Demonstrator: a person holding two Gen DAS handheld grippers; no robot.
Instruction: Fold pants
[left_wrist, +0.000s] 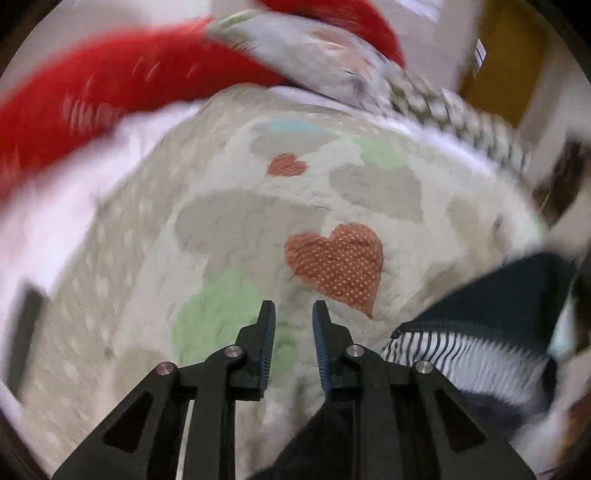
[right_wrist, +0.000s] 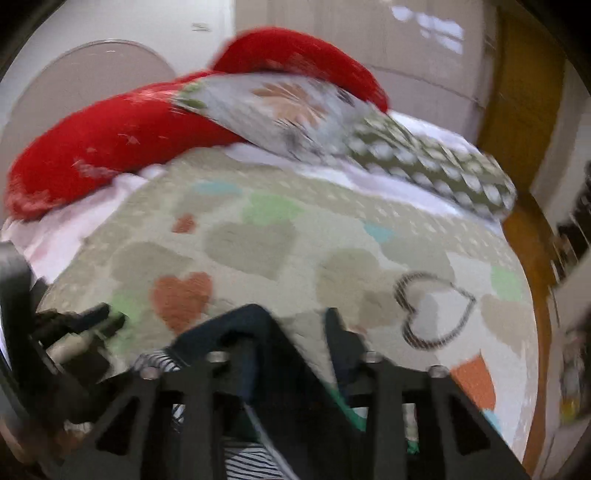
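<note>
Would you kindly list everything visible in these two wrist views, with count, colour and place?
pants: one, dark navy with a striped black-and-white lining, at the near right of the bed in the left wrist view; draped between the right tool's fingers in the right view.
quilt: one, beige with heart patches, covering the bed.
red pillow: one, long, red, at the head of the bed.
floral pillow: one, grey, resting on the red one.
dotted pillow: one, olive with white spots, far right.
left tool: black, open, empty, over the quilt.
right tool: black; blur hides its grip.
</note>
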